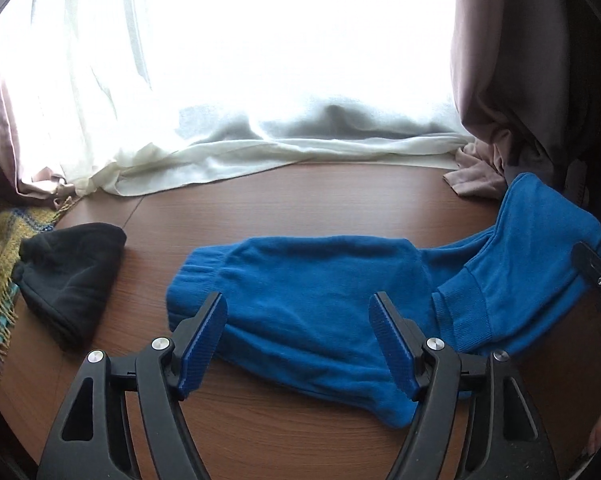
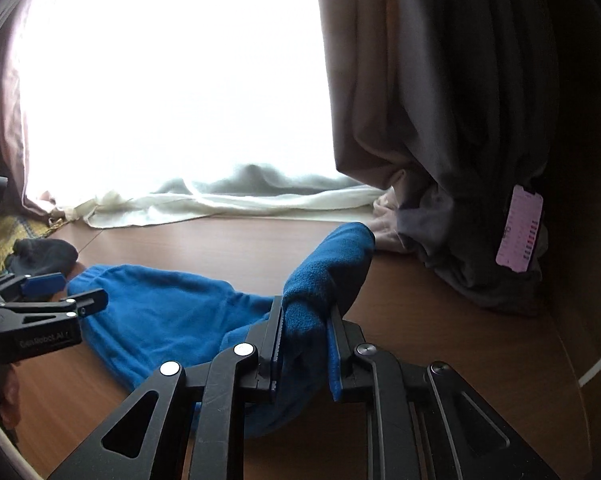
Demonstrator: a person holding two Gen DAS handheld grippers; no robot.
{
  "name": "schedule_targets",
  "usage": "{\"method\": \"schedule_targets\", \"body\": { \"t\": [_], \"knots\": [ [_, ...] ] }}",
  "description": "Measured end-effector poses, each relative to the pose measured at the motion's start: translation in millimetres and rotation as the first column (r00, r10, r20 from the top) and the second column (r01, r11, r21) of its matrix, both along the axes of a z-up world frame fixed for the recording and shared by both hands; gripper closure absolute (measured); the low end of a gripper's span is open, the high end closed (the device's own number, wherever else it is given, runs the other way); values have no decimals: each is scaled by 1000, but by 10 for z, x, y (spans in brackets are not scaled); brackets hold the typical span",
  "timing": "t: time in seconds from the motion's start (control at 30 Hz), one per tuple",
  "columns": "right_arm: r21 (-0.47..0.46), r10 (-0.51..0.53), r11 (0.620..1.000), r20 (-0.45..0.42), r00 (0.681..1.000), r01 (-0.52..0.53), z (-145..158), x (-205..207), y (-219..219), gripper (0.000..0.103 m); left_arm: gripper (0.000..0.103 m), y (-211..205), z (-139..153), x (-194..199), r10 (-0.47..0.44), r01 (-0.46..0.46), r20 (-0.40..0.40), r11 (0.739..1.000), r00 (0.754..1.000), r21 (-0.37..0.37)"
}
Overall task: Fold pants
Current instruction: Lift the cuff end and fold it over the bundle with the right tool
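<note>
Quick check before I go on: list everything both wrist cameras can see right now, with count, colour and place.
pants: one, blue, spread across the table, one end lifted in the right gripper
hat: one, black, on the table left of the pants
blanket: one, yellow with fringe, at the table's left edge
table: one, brown wood
sheer curtain: one, white, along the window, hem lying on the table
heavy curtain: one, grey-brown, bunched at right
tag: one, pink, on the heavy curtain
left gripper: black with blue pads, jaws open above the pants
right gripper: black, jaws shut on the pants
</note>
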State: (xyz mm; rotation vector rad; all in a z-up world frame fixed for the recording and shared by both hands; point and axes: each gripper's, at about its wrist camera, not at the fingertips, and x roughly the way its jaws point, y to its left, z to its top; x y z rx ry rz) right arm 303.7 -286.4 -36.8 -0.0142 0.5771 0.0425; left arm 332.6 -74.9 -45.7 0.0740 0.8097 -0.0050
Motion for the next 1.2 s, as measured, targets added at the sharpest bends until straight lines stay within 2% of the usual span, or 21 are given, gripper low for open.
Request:
{"method": "schedule_targets", "body": {
  "t": [0.3, 0.5, 0.63, 0.83, 1.2],
  "knots": [
    [-187, 101, 979, 110, 989, -79, 326, 36, 820, 85, 30, 675, -40, 56, 4, -3, -24, 1000, 1000, 24],
    [-287, 161, 951, 133, 978, -117, 377, 99, 1380, 85, 30, 1124, -171, 175, -15, 19, -54, 998, 998, 63],
    [-362, 212, 919, 117, 970, -157, 316, 141, 1748, 85, 30, 1343, -261, 265, -35, 39, -79, 998, 996, 50],
    [-492, 306, 837, 59, 950, -239, 104, 192, 2301, 85, 30, 1589, -334, 369, -57, 57, -92, 998, 994, 3],
    [-516, 380, 784, -43, 924, -346, -161, 238, 2811, 85, 30, 1850, -400, 399, -67, 66, -104, 998, 992, -15]
  ]
}}
